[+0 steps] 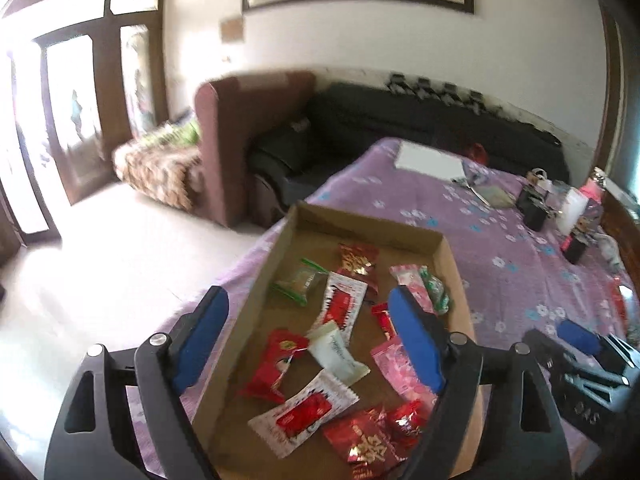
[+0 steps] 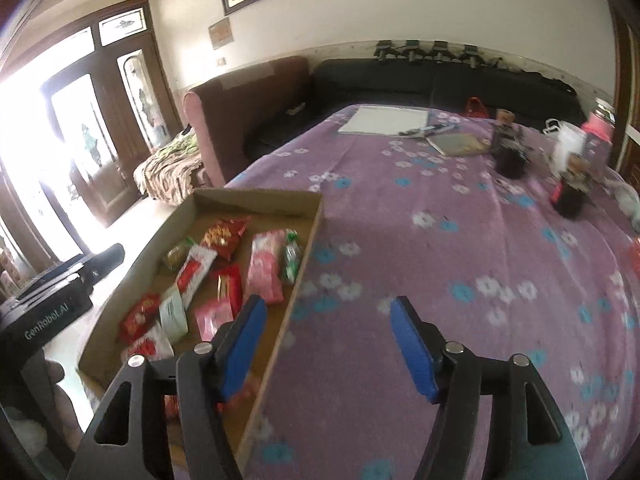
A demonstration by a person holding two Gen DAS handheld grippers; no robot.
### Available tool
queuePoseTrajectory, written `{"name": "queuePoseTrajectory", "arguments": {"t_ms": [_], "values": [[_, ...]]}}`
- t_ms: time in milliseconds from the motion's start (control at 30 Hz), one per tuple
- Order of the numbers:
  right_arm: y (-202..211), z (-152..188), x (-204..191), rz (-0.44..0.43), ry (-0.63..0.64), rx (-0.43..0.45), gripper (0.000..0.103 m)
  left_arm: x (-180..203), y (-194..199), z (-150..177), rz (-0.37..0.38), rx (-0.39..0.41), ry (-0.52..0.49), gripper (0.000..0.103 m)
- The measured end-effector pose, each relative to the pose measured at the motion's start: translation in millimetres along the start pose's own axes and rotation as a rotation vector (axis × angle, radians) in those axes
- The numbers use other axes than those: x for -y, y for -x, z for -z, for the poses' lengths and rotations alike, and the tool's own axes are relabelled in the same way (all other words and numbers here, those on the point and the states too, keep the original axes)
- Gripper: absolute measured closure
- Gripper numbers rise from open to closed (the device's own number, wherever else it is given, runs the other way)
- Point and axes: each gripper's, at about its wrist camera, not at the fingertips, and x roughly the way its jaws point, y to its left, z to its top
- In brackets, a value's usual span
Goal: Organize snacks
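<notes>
A shallow cardboard tray [image 1: 454, 268] lies on a purple flowered tablecloth [image 1: 500, 248] and holds several snack packets: red ones [image 1: 276, 364], a white one [image 1: 338, 354], pink ones [image 1: 404, 278] and a green one [image 1: 298, 282]. My left gripper [image 1: 308, 320] is open and empty, hovering above the tray's near half. The tray also shows in the right wrist view [image 2: 308, 240], with the packets [image 2: 264, 264] inside. My right gripper [image 2: 328, 328] is open and empty, above the cloth just right of the tray's right wall. The right gripper shows in the left wrist view [image 1: 576, 340].
At the table's far side lie a white sheet [image 2: 380, 120], a notebook [image 2: 460, 144], dark jars [image 2: 508, 152] and a pink-capped bottle [image 2: 598, 128]. A black sofa [image 2: 400, 80] and a brown armchair [image 2: 248, 108] stand behind. Glass doors [image 2: 100, 128] are at the left.
</notes>
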Motion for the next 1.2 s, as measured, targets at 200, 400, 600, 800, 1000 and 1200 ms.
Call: {"name": "queuePoseTrajectory", "arguments": {"t_ms": [200, 400, 600, 800, 1000, 1200], "values": [[13, 26, 3, 0.016, -0.013, -0.002, 0.033, 8, 21, 14, 0.017, 0.022, 0.021, 0.020], [15, 42, 7, 0.025, -0.016, -0.034, 0.033, 24, 25, 27, 0.018, -0.025, -0.025, 0.020], [22, 54, 9, 0.046, -0.004, -0.029, 0.033, 32, 30, 34, 0.028, -0.049, -0.043, 0.020], [26, 59, 12, 0.049, -0.009, -0.030, 0.031, 39, 37, 40, 0.031, -0.051, -0.058, 0.020], [25, 62, 13, 0.048, -0.014, -0.036, 0.031, 40, 37, 42, 0.031, -0.054, -0.064, 0.020], [23, 64, 12, 0.052, -0.013, -0.042, 0.031, 39, 32, 47, 0.032, -0.076, -0.064, 0.020]]}}
